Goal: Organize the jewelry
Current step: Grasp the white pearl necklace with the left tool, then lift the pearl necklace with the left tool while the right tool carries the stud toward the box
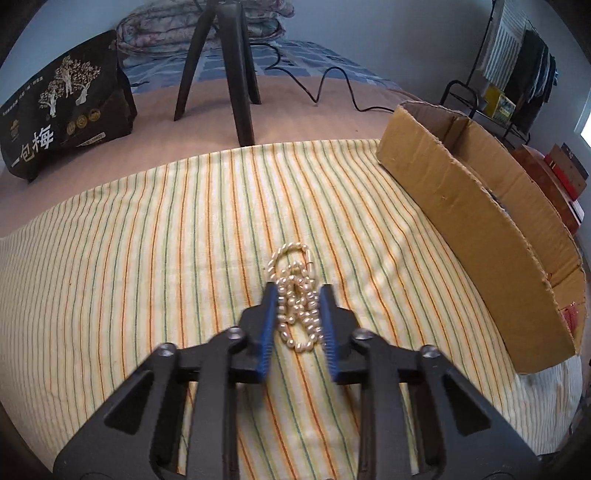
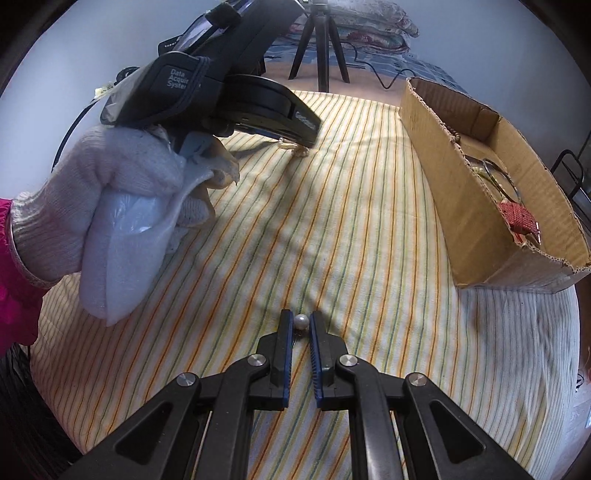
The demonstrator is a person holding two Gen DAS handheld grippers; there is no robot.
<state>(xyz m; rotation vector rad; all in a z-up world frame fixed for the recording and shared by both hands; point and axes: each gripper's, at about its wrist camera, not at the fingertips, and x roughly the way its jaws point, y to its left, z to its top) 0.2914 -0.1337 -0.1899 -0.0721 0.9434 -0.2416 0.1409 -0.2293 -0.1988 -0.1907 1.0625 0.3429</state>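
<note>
Item one: my left tongs (image 1: 297, 291), angled down over the striped cloth (image 1: 147, 240). The blue pads sit either side of a heaped pearl necklace (image 1: 297, 295), drawn in close against the bunched strands; whether they truly bite or only flank the heap, I cannot tell for certain, but the beads fill the gap from pad to pad. One loop of the necklace trails out beyond the tips, flat on the cloth.

Item two: my right tongs (image 2: 301, 321), also tilted downward. The pads are pressed nearly together and pinch a single round white pearl (image 2: 301, 320) right at the tips. Something thin and dark hangs below the pearl; too small to identify.

Item three: cardboard box (image 2: 461, 206), open-topped with a torn rim, resting on the cloth to the right of both tongs and well apart from them. Inside, seen from the right wrist view: a red woven piece (image 2: 517, 218), a thin metal hoop (image 2: 498, 173) and a few beads near the near wall.

Item four: my left hand (image 2: 122, 192), in a white knit glove, gripping the left tool's handle, with a pink sleeve (image 2: 14, 280) at the wrist.

Item five: background. A black tripod (image 1: 221, 70) stands beyond the cloth, a black printed bag (image 1: 66, 103) to its left, a black cable (image 1: 325, 85) behind, folded quilts (image 1: 207, 22) at the far end.
</note>
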